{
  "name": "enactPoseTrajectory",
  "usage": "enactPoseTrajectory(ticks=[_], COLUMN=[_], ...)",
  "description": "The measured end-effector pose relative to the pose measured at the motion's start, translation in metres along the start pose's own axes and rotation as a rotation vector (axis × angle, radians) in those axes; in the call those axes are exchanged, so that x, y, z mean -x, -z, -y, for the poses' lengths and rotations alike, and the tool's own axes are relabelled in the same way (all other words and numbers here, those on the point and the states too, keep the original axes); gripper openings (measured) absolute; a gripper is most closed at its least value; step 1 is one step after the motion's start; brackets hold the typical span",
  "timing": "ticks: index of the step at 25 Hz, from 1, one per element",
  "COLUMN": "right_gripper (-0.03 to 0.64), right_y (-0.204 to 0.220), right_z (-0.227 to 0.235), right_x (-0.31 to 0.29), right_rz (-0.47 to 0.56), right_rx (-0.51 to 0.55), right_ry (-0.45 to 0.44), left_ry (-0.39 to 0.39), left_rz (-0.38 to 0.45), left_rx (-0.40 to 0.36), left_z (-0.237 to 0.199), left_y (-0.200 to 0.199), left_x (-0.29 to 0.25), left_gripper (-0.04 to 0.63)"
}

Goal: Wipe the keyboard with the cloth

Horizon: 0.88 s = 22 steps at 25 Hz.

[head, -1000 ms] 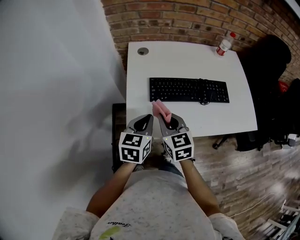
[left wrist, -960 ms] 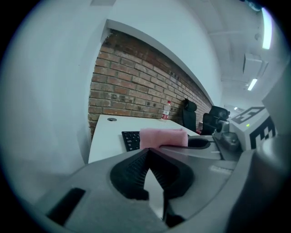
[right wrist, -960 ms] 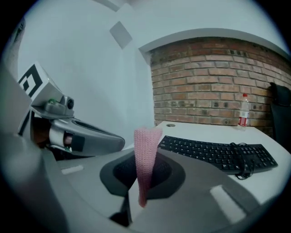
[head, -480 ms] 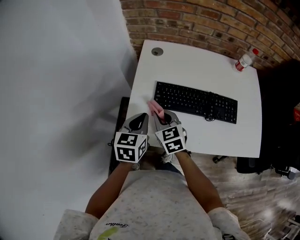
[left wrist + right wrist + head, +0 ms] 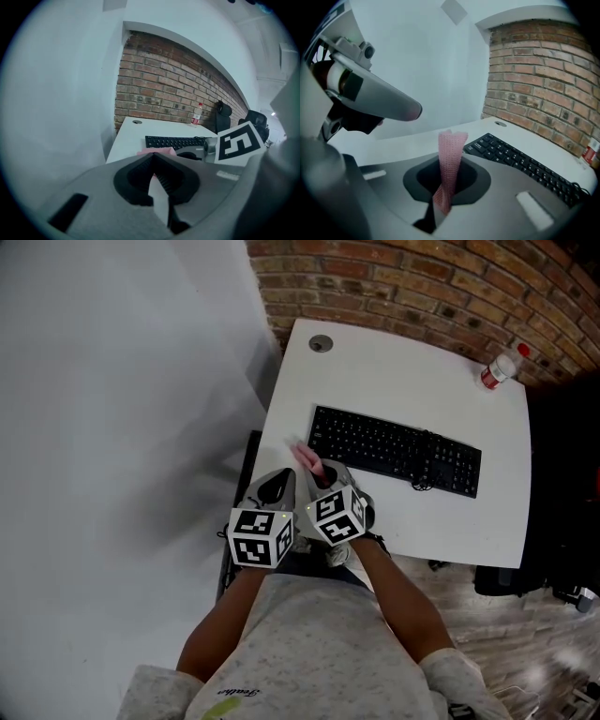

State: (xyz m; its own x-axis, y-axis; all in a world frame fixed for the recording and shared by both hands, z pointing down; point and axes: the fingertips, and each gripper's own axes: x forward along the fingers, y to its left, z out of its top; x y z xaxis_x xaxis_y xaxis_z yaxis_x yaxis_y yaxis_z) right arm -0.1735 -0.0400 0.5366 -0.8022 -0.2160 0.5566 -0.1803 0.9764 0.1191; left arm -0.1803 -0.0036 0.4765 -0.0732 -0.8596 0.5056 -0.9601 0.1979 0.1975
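A black keyboard (image 5: 394,451) lies across the middle of the white desk (image 5: 394,371). My right gripper (image 5: 322,476) is shut on a pink cloth (image 5: 307,459), and the cloth sticks up past its jaws over the desk's near left corner, just short of the keyboard's left end. In the right gripper view the cloth (image 5: 451,157) stands upright out of the right gripper (image 5: 446,183), with the keyboard (image 5: 520,161) ahead to the right. My left gripper (image 5: 278,481) hangs beside it at the desk's left edge. The left gripper (image 5: 152,158) has its jaws together with nothing between them.
A plastic bottle with a red cap (image 5: 497,369) stands at the far right corner of the desk. A round cable grommet (image 5: 321,343) sits at the far left corner. A brick wall (image 5: 422,277) runs behind, a white wall (image 5: 112,381) is at the left, and a black chair (image 5: 567,474) is at the right.
Both grippers have drifted slightly left toward the desk's near left corner, and the head view has shifted. The cloth stays held in the right gripper.
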Motion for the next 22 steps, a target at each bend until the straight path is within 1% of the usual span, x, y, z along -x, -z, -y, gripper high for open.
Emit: enactPoseTrajectory(ticks=[6,10,15,22], right_gripper=[0.025,0.025,0.025,0.025], right_y=[0.001,0.004,0.011,0.022], right_z=[0.005,0.008,0.015,0.03], right_x=[-0.003,0.0,0.008,0.023], right_rz=[-0.033,-0.052,-0.075,-0.099], right_rx=[0.001,-0.024,-0.06,-0.094], right_ry=[0.026,0.073,0.129,0.197], left_ry=[0.054,0.117,0.178,0.255], left_rz=[-0.011,-0.014,-0.021,-0.029], left_rx=[-0.007,-0.03,-0.045,-0.065], left_z=[0.0,0.004,0.007,0.024], left_y=[-0.011,-0.017,-0.021,-0.023], left_x=[-0.011,-0.019,-0.028,-0.042], left_gripper=[-0.008,-0.008,-0.008,-0.008])
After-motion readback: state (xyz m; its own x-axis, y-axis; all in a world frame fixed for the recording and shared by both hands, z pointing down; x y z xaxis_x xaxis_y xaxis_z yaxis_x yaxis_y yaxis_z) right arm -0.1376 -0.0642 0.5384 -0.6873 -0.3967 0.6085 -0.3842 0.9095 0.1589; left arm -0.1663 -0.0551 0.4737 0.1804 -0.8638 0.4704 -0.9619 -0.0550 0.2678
